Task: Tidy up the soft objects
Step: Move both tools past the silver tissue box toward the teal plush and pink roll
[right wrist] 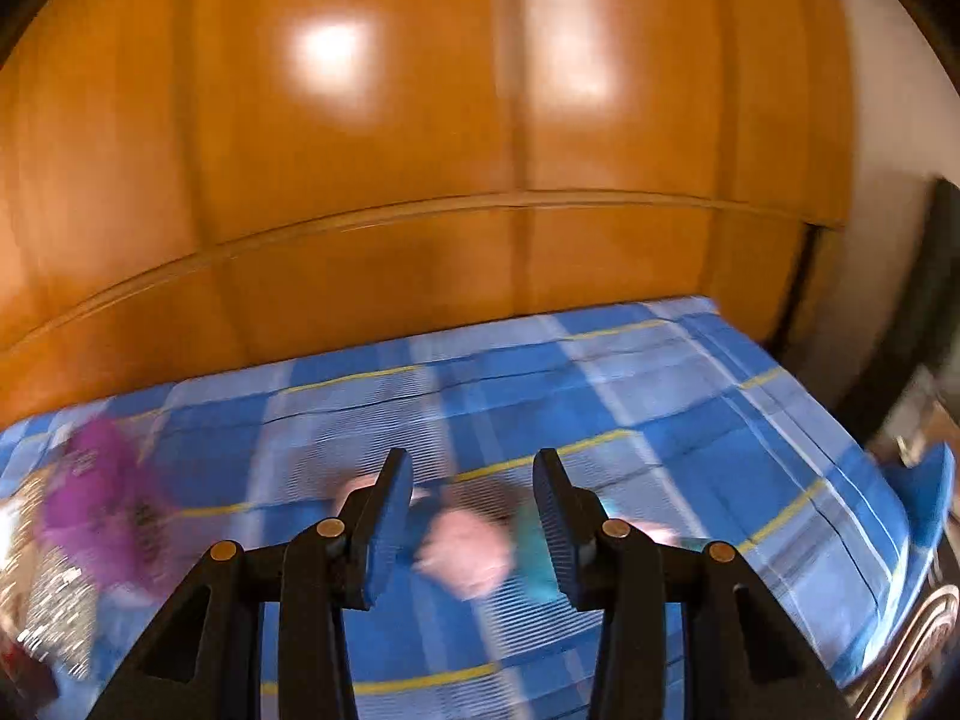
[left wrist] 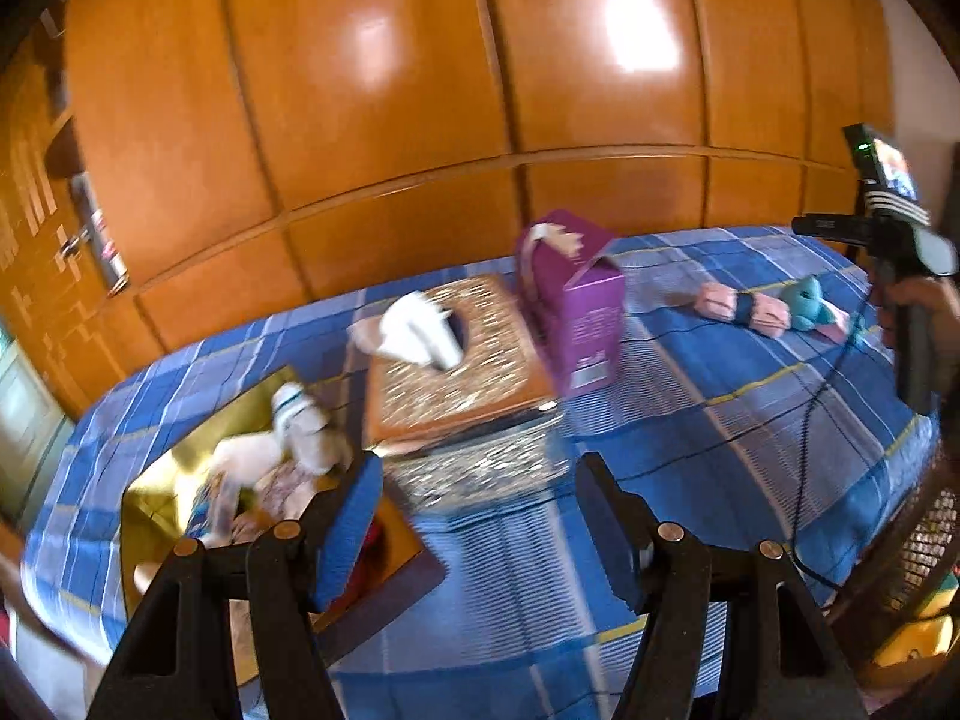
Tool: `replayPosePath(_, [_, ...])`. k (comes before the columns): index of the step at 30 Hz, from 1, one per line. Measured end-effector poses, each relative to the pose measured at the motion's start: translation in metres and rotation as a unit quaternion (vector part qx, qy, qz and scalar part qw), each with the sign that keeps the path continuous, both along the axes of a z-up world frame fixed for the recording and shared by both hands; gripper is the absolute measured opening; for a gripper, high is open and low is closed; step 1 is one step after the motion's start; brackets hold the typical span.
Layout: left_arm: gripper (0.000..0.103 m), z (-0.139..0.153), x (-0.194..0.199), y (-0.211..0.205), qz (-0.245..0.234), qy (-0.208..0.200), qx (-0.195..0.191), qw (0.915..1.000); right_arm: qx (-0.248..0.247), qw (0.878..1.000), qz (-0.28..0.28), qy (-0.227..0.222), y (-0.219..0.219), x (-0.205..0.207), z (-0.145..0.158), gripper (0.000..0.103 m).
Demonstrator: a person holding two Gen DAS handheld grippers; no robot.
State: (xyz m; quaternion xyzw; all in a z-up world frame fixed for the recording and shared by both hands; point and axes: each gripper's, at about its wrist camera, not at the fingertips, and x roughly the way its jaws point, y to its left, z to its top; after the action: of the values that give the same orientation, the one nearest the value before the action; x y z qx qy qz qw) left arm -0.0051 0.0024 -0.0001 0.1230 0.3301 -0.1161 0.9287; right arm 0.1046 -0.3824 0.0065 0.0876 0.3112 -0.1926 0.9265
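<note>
A pink soft roll (left wrist: 741,307) and a teal plush toy (left wrist: 810,303) lie on the blue plaid bedspread (left wrist: 690,420) at the right. In the right wrist view they are blurred: the pink roll (right wrist: 468,552) sits between the fingers of my open right gripper (right wrist: 474,516), the teal plush (right wrist: 534,558) by its right finger. My left gripper (left wrist: 480,510) is open and empty over the bed. A gold box (left wrist: 174,480) at the left holds a white plush (left wrist: 300,420) and other soft things.
A gold patterned tissue box (left wrist: 456,360) with white tissue and a purple carton (left wrist: 570,306) stand mid-bed. A wooden wardrobe (left wrist: 420,120) lines the far side. A black cable (left wrist: 804,450) crosses the bed. The right hand-held gripper (left wrist: 888,228) shows at the right edge.
</note>
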Motion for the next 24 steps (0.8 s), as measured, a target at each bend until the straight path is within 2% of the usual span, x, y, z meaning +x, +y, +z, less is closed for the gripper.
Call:
replayPosePath(1, [0.067, 0.000, 0.002, -0.007, -0.008, 0.001, 0.001, 1.0000, 0.007, 1.000, -0.021, -0.003, -0.010, -0.003, -0.005, 0.042])
replayPosePath(2, [0.067, 0.001, 0.004, -0.013, -0.015, 0.003, 0.002, 0.9999, 0.034, 0.998, -0.049, 0.011, -0.025, -0.003, -0.012, 0.042])
replayPosePath(4, [0.067, 0.001, 0.008, -0.023, -0.026, 0.006, 0.003, 0.9996, 0.087, 0.994, -0.068, 0.001, -0.042, -0.007, -0.016, 0.042])
replayPosePath(8, [0.067, 0.000, 0.013, -0.048, -0.053, 0.010, 0.007, 0.9985, 0.137, 0.986, -0.091, -0.002, -0.060, -0.012, -0.022, 0.042])
replayPosePath(24, [0.067, -0.009, 0.036, -0.122, -0.125, 0.024, 0.036, 0.9912, 0.217, 0.970, -0.113, -0.007, -0.078, -0.021, -0.032, 0.042])
